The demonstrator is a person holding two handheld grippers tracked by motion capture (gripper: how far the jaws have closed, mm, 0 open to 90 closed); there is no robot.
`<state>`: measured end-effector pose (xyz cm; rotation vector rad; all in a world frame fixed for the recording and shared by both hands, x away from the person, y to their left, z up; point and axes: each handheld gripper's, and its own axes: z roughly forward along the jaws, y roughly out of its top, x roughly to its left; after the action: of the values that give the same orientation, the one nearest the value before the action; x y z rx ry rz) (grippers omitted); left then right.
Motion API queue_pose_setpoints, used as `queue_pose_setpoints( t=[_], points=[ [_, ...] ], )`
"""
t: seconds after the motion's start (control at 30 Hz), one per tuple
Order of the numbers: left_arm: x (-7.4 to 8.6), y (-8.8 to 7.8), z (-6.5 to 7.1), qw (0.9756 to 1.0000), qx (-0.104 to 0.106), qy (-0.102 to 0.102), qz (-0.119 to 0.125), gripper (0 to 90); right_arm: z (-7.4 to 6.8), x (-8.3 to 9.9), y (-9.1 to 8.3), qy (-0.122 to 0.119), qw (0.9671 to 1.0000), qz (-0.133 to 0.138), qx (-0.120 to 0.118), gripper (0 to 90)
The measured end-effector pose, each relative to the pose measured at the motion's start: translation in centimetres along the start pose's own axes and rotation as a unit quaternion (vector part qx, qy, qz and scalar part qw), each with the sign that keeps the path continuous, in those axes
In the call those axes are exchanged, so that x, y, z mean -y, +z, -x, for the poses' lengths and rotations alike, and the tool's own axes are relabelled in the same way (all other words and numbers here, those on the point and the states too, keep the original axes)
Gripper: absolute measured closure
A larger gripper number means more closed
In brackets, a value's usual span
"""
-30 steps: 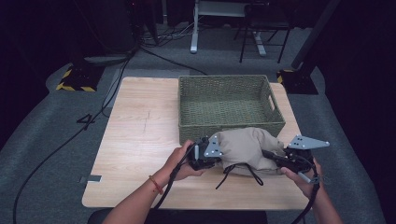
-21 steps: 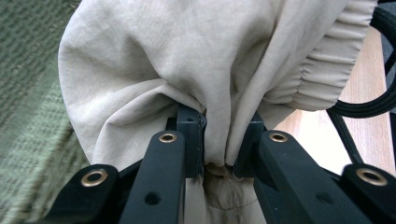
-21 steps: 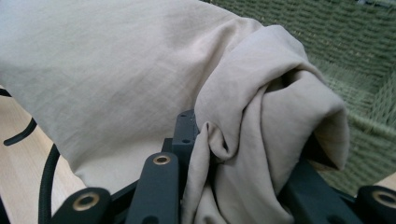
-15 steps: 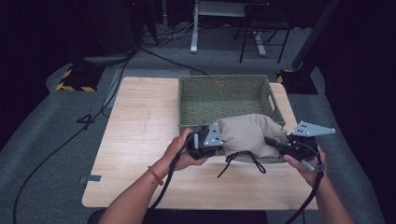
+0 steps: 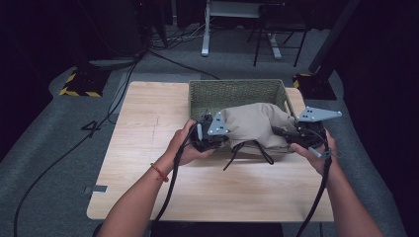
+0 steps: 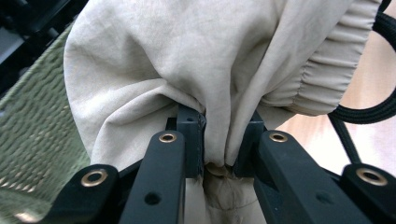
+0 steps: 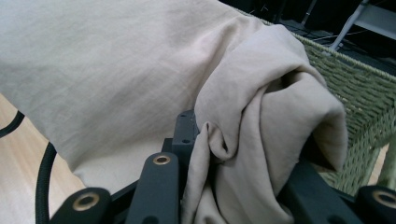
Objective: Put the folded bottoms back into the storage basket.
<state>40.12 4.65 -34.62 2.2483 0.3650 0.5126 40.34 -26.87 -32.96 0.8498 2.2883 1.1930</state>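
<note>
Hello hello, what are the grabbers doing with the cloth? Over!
Left gripper shut on cloth. Right gripper shut on its other end. Cloth held over the basket front rim. Black cords dangle; nothing in the way.

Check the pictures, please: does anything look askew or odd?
Black drawstrings dangle loose from the bundled beige garment over the table, in front of the green woven basket. They could snag; otherwise nothing stands out.
</note>
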Motion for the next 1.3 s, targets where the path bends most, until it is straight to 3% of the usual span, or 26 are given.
queue_pose_setpoints(
  t=[0.27,0.43,0.63,0.9,1.13,1.3],
  points=[
    [0.0,0.1,-1.8,0.9997,-0.018,-0.013,0.004,77.7,1.3,-1.9,1.9,0.001,1.0,0.0,0.004,72.2],
    [-0.1,0.6,-3.6,0.9993,-0.029,-0.025,0.0,77.7,2.0,-2.8,3.5,-0.005,0.9999,-0.009,0.009,72.2],
    [-0.1,1.5,-4.8,0.9985,-0.035,-0.041,-0.001,77.7,3.0,-3.3,5.0,0.002,0.9998,-0.011,0.017,72.2],
    [0.1,2.5,-6.0,0.9979,-0.043,-0.048,-0.007,77.6,4.3,-3.6,6.8,0.013,0.9997,-0.015,0.018,72.3],
    [0.4,3.9,-7.4,0.9974,-0.043,-0.054,-0.023,77.6,5.3,-3.8,8.4,0.014,0.9992,-0.03,0.021,72.2],
    [0.9,5.2,-8.4,0.9962,-0.04,-0.059,-0.051,77.3,5.8,-3.9,10.5,0.01,0.9979,-0.057,0.028,72.3]
  ],
)
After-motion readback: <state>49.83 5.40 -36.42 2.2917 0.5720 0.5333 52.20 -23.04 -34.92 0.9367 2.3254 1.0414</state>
